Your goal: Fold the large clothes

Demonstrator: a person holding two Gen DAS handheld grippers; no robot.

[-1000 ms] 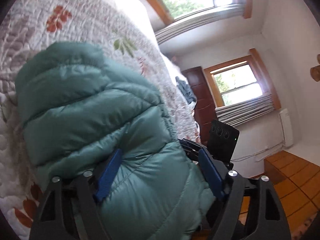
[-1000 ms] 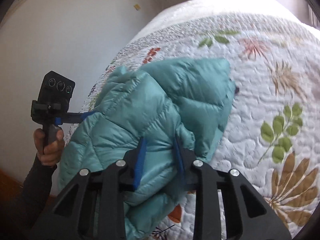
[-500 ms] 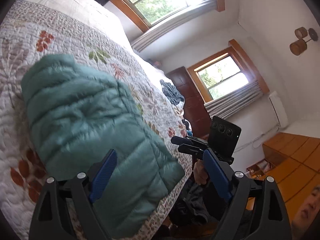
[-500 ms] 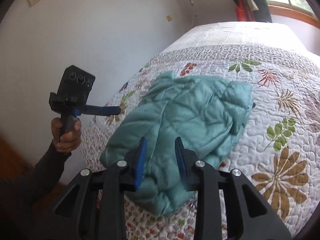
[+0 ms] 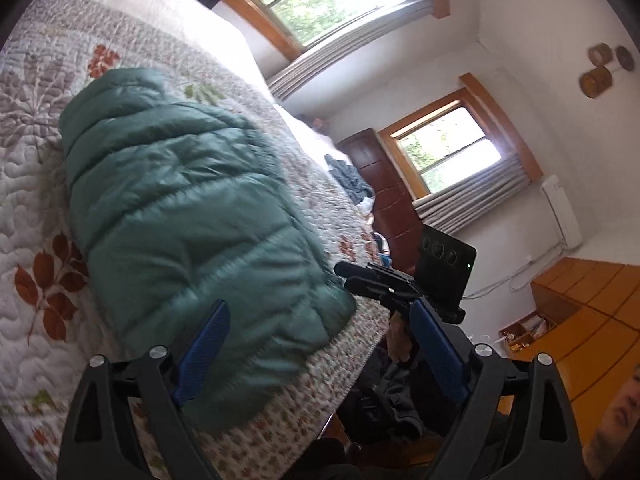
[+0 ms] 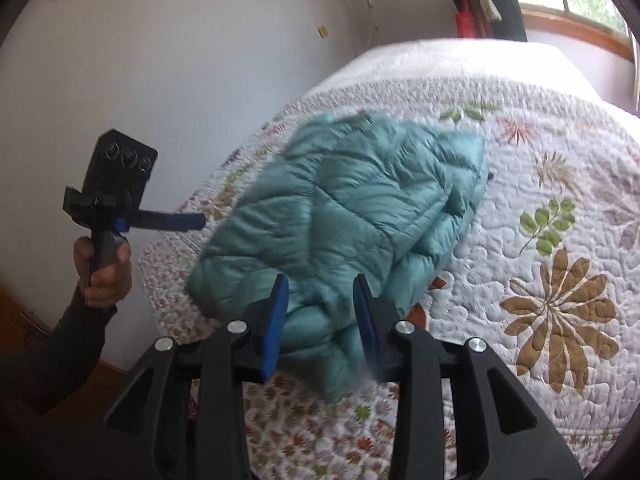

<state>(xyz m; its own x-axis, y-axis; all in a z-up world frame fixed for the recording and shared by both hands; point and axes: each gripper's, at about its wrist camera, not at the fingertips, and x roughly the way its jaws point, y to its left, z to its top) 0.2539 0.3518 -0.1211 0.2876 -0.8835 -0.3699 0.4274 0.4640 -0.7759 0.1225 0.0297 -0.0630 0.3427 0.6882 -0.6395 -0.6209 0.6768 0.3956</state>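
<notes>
Lying folded on quilt (image 6: 560, 200): teal jacket (image 6: 352, 208); left claw (image 5: 320, 320), right claw (image 6: 320, 308) parted, empty.

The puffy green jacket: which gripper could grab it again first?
Probably the right gripper: it points straight at the puffy green jacket's near edge. The left gripper hangs open beside the bed.

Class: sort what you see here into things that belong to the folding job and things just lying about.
Job: teal puffer jacket, left tool, right tool, both open, and the quilted bed under the jacket.
Lying about: dark clothes pile, wooden dresser.
</notes>
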